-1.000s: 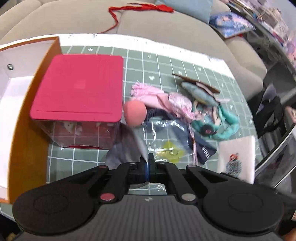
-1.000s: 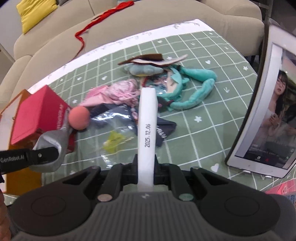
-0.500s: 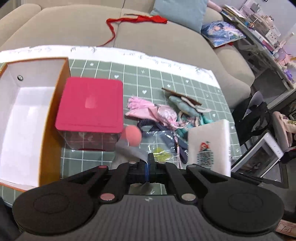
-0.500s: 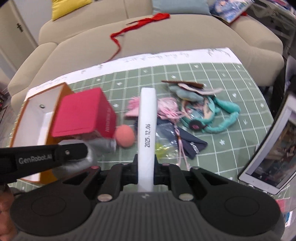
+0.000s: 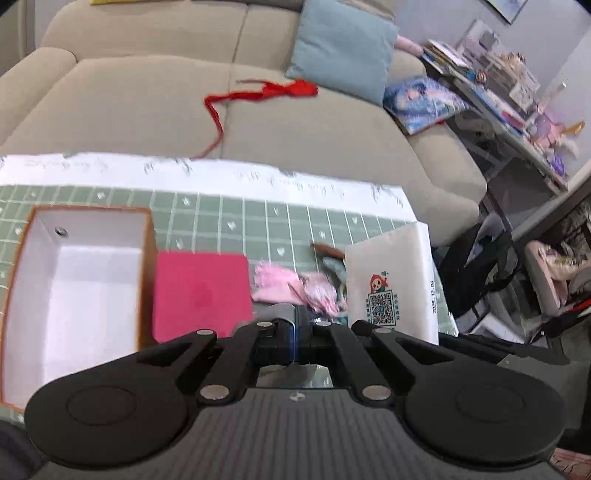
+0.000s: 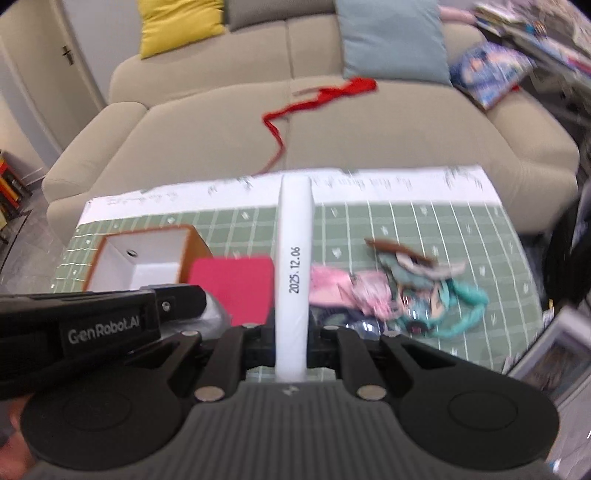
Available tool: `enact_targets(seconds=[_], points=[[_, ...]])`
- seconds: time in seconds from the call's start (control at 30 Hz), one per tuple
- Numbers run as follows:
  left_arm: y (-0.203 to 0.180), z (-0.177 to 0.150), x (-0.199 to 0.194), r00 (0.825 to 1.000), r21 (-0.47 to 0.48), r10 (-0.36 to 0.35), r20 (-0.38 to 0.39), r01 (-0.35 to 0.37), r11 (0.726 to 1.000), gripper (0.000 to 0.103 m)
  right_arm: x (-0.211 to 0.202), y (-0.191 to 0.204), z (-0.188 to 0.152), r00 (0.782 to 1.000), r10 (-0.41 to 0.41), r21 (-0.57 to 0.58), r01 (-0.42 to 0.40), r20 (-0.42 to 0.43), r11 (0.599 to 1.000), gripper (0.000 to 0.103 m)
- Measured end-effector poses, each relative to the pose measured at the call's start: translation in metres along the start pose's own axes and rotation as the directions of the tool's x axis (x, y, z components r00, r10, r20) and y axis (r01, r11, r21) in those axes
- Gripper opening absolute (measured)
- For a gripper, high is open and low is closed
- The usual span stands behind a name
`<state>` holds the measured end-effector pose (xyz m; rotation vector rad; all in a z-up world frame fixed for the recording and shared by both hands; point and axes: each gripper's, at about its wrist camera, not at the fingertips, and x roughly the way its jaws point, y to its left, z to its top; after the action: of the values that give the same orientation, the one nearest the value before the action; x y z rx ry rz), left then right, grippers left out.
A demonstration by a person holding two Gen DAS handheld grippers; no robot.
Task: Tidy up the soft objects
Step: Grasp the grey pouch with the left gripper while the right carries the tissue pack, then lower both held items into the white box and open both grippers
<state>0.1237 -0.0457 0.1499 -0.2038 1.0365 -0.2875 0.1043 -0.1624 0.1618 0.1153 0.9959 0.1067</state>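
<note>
Ahead of the tongs, beyond the table, stands a beige sofa (image 6: 332,122) with a yellow cushion (image 6: 181,26) and a blue cushion (image 6: 391,37); cluttered shelves (image 5: 517,103) stand to their right.

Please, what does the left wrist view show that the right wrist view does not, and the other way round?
Only the left wrist view shows the flat face of the white bag with its printed cartoon and code, and the left claw shut on grey cloth.

Only the right wrist view shows the yellow cushion, the teal doll in full, the left claw from outside, and the bag edge-on in the right claw.

Both show the open box, red box, pink cloth, red ribbon, blue cushion and green mat.
</note>
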Motion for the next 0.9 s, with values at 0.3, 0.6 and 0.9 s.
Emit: enact_targets(seconds=[0.3,0.6,0.9], points=[[0.075,0.045,-0.056,0.993,-0.020,0.113,0.021,-0.112,0.993,0.000,-0.008,0.098,0.059,0.989,0.148,-0.148,-0.145,0.005,0.978,0.008],[0.181,0.023,-0.071,0.970,-0.120,0.240,-0.024,-0.241,0.963,0.000,0.048,0.207,0.046,0.966,0.222,-0.253,-0.249,-0.133,0.935,0.008],[0.252,-0.027,-0.011,0.980,-0.129,0.163,-0.111,-0.177,0.976,0.000,0.138,0.222,-0.015,0.930,0.179,-0.180,-0.246,-0.322,0.952,0.008]])
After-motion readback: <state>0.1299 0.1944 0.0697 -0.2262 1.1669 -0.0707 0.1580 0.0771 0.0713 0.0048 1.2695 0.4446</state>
